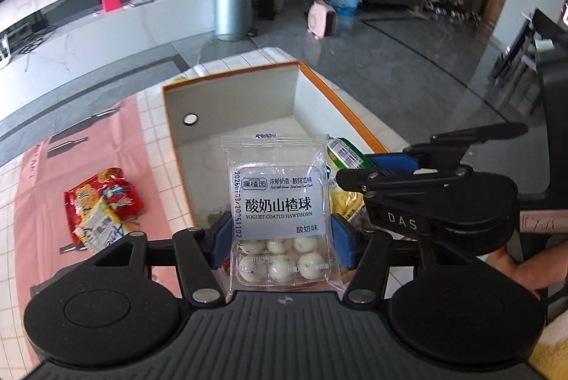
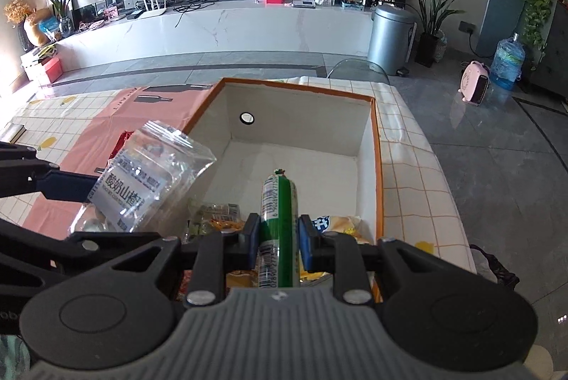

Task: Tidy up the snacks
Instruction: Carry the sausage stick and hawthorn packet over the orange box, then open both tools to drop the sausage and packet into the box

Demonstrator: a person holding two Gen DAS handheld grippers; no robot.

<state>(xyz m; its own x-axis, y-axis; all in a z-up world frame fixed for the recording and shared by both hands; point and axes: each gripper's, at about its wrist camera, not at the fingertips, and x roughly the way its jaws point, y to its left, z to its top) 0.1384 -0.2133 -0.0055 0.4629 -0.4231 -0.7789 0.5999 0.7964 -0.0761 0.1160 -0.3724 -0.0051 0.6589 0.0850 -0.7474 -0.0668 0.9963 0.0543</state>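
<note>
My left gripper (image 1: 280,245) is shut on a clear packet of yogurt-coated hawthorn balls (image 1: 278,213), held upright over the near end of the orange-rimmed white box (image 1: 230,99). The same packet (image 2: 142,184) shows at the left of the right wrist view. My right gripper (image 2: 278,241) is shut on a green sausage stick (image 2: 278,223), above the box (image 2: 376,167). Several snack packets (image 2: 216,218) lie on the box floor under it. From the left wrist view the right gripper (image 1: 355,174) hangs beside the sausage stick (image 1: 346,151).
Red and yellow snack packets (image 1: 103,202) lie on the pink cloth (image 1: 88,138) left of the box. The tiled tabletop (image 2: 419,181) ends at the right above grey floor. A grey bin (image 2: 390,39), a water jug (image 2: 507,60) and a pink heater (image 2: 475,87) stand beyond.
</note>
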